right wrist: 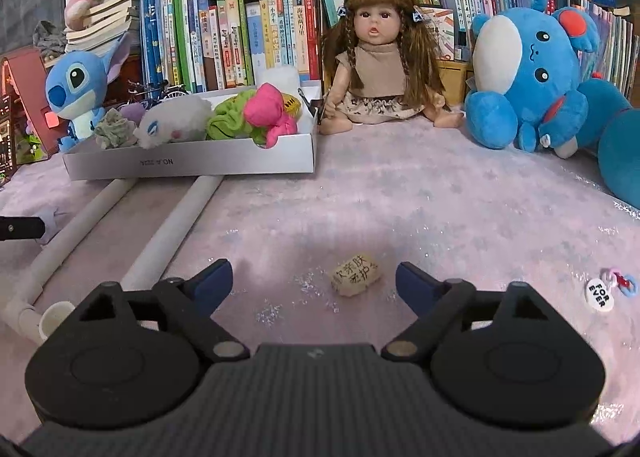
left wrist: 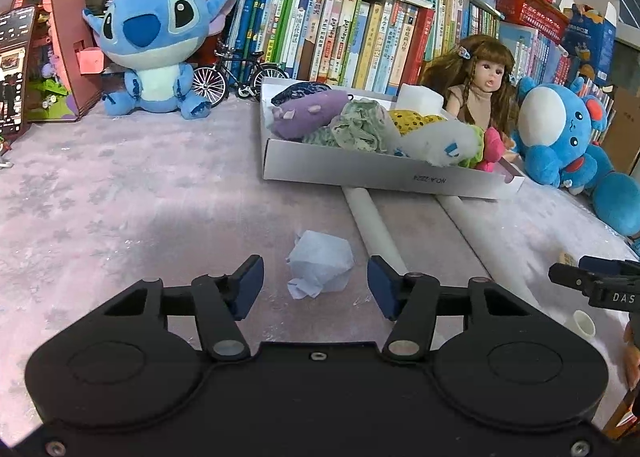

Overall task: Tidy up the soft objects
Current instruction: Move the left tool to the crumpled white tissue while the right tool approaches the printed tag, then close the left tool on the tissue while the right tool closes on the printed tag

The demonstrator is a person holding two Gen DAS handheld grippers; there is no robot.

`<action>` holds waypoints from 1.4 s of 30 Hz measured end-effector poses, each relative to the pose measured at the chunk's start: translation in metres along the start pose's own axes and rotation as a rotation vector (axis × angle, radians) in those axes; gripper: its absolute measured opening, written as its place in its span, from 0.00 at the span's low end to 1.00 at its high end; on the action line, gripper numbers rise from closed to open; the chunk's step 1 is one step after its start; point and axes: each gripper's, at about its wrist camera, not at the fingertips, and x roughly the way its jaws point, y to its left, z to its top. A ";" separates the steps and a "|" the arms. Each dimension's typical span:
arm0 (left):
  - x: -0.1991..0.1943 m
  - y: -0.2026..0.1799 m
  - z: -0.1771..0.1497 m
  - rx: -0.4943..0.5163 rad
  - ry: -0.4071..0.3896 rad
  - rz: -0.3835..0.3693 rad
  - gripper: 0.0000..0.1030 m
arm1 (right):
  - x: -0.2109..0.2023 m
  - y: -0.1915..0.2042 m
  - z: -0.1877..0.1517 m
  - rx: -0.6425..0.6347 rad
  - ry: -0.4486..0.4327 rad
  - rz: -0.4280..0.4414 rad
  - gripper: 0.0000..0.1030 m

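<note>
A crumpled pale blue tissue (left wrist: pixel 320 264) lies on the pink cloth between the fingers of my open left gripper (left wrist: pixel 316 285). A small tan packet with black writing (right wrist: pixel 355 275) lies just ahead of my open right gripper (right wrist: pixel 314 281), toward its right finger. A white box (left wrist: pixel 360 173) holds several soft items: a purple one (left wrist: pixel 304 115), a green cloth (left wrist: pixel 360 125), a white plush (left wrist: pixel 440 141) and a pink one (right wrist: pixel 268 109). The box also shows in the right wrist view (right wrist: pixel 192 167). Both grippers are empty.
Two white tubes (left wrist: pixel 374 225) run from under the box toward me. A Stitch plush (left wrist: pixel 154 45), a doll (right wrist: pixel 380 57) and a blue plush (right wrist: pixel 532 77) sit before a row of books. A small "FOR EVER" charm (right wrist: pixel 600 291) lies at the right.
</note>
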 end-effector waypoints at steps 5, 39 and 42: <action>0.005 -0.004 0.001 0.003 0.009 0.002 0.47 | 0.001 0.001 -0.001 -0.002 0.005 0.000 0.81; -0.009 -0.006 0.019 -0.018 -0.062 -0.009 0.35 | -0.014 0.011 0.011 -0.025 -0.061 0.026 0.25; -0.011 -0.009 0.020 -0.007 -0.070 -0.013 0.35 | -0.016 0.014 0.009 -0.047 -0.063 0.023 0.21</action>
